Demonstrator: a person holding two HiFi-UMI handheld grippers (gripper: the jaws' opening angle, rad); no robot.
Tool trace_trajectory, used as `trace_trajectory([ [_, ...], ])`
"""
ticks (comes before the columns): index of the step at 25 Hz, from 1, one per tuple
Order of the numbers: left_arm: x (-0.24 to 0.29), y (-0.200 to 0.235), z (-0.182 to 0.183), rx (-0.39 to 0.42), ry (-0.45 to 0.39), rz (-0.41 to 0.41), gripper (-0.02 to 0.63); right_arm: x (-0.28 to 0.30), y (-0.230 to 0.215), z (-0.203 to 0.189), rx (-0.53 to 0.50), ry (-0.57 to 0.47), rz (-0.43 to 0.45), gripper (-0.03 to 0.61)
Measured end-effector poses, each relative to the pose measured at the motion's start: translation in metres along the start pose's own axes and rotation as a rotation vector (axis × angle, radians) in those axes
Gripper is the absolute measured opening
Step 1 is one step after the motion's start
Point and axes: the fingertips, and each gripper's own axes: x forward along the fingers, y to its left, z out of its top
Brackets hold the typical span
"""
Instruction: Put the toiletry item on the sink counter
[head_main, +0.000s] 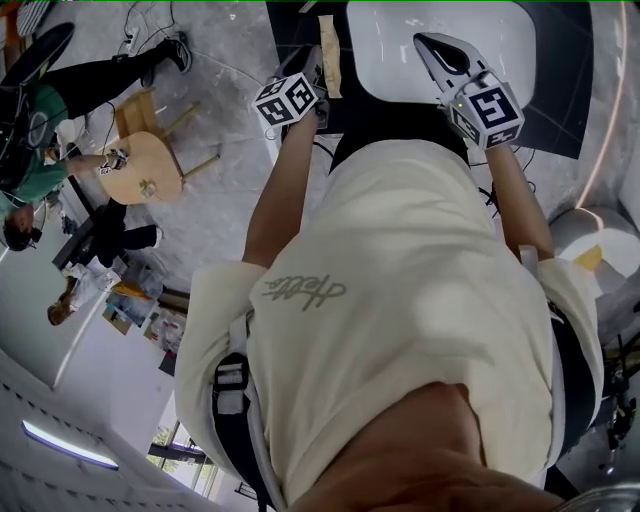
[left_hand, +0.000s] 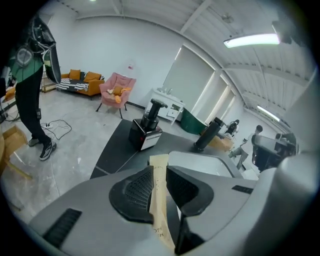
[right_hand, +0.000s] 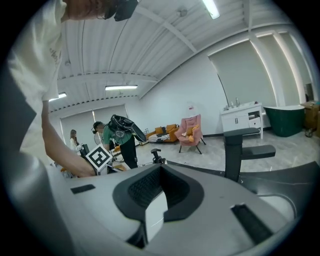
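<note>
My left gripper (left_hand: 159, 170) is shut on a flat tan toiletry sachet (left_hand: 160, 197), which stands up between the pads and pokes out past the tips. In the head view the sachet (head_main: 329, 52) reaches from the left gripper (head_main: 320, 85) over the edge of the white sink counter (head_main: 400, 45). That white counter (left_hand: 200, 162) lies just beyond the jaws in the left gripper view. My right gripper (head_main: 432, 45) hovers over the white surface to the right. Its jaws (right_hand: 161, 172) are together with nothing between them.
A black-and-white appliance (left_hand: 146, 132) and a tall black cylinder (left_hand: 207, 135) stand on the dark platform (left_hand: 117, 145) behind the sink. A person in green (head_main: 55, 105) stands at the left beside a wooden stool (head_main: 145, 165). A pink armchair (left_hand: 117, 90) is farther back.
</note>
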Motion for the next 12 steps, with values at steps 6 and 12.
trace_trajectory([
  [6,-0.034,-0.026,0.032,0.056,-0.132,-0.063,0.081,-0.001,0.033,0.015,-0.031,-0.008,0.03,-0.005],
  [12,-0.076,-0.056,0.053,0.143,-0.253,-0.179,0.08,-0.012,0.057,0.026,-0.096,0.013,0.027,-0.005],
])
